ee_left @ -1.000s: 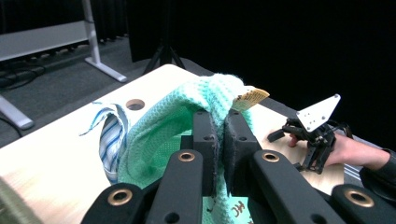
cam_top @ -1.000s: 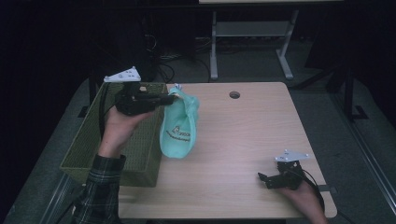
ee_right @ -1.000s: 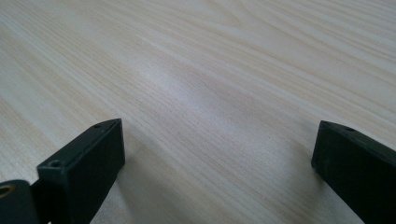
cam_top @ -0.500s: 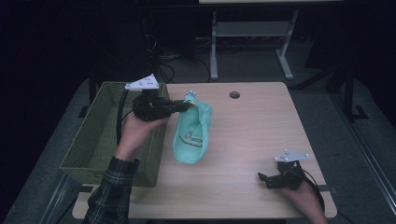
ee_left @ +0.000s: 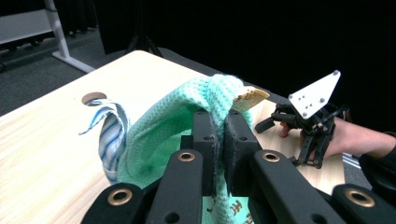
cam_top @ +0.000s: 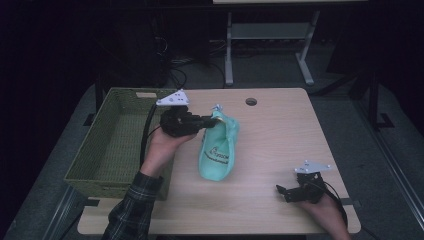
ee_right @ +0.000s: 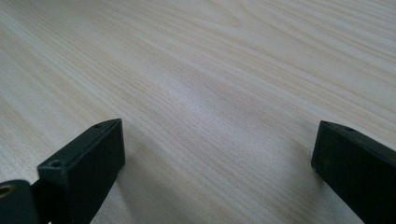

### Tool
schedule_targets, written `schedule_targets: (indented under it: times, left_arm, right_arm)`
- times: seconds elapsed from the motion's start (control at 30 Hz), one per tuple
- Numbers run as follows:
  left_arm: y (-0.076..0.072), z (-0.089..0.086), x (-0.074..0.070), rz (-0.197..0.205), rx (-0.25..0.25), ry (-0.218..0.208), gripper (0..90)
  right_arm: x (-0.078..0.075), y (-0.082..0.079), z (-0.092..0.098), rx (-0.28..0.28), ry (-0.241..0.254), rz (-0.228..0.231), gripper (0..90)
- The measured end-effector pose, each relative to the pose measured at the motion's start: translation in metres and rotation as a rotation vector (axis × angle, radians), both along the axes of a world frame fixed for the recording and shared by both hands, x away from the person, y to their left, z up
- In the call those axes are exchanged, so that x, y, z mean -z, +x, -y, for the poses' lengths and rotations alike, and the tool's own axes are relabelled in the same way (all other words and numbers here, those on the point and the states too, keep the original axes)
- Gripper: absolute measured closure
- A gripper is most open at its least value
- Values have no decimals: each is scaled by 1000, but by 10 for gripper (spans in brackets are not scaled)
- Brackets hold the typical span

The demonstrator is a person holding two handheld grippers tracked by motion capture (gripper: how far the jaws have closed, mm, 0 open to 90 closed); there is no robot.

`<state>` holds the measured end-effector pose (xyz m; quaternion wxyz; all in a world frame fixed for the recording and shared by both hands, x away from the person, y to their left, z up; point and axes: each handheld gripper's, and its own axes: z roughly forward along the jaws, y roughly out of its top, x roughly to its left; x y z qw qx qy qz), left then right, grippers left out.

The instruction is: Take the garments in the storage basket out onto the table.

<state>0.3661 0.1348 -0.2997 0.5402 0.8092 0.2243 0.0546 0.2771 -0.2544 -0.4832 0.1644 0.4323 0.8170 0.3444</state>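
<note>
A mint-green cloth pouch (cam_top: 218,148) with dark print hangs from my left gripper (cam_top: 209,120), its lower end on the wooden table (cam_top: 280,130). In the left gripper view my left gripper (ee_left: 220,126) is shut on the pouch's (ee_left: 168,135) top edge, beside a striped ribbon loop (ee_left: 109,135) and a tan tag (ee_left: 250,98). At the table's near right corner my right gripper (cam_top: 281,191) rests low and open. The right gripper view has my right gripper (ee_right: 217,149) spread wide over bare wood with nothing between the jaws.
A woven green basket (cam_top: 116,142) stands along the table's left side, partly under my left forearm. A round cable hole (cam_top: 251,101) sits near the far edge. A desk frame (cam_top: 265,35) stands on the dark floor beyond.
My left gripper has carried the pouch from over the basket's edge rightward and down, so the pouch now touches the table. The right gripper has kept still.
</note>
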Motion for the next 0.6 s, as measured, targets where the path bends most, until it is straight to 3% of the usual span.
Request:
schedule_targets:
  times: [0.23, 0.6]
  left_arm:
    - [3, 17, 16, -17, 26, 29, 845]
    - [8, 45, 39, -3, 54, 72, 845]
  right_arm:
    - [0, 0, 0, 1, 0, -1, 21]
    - [0, 0, 0, 0, 0, -1, 21]
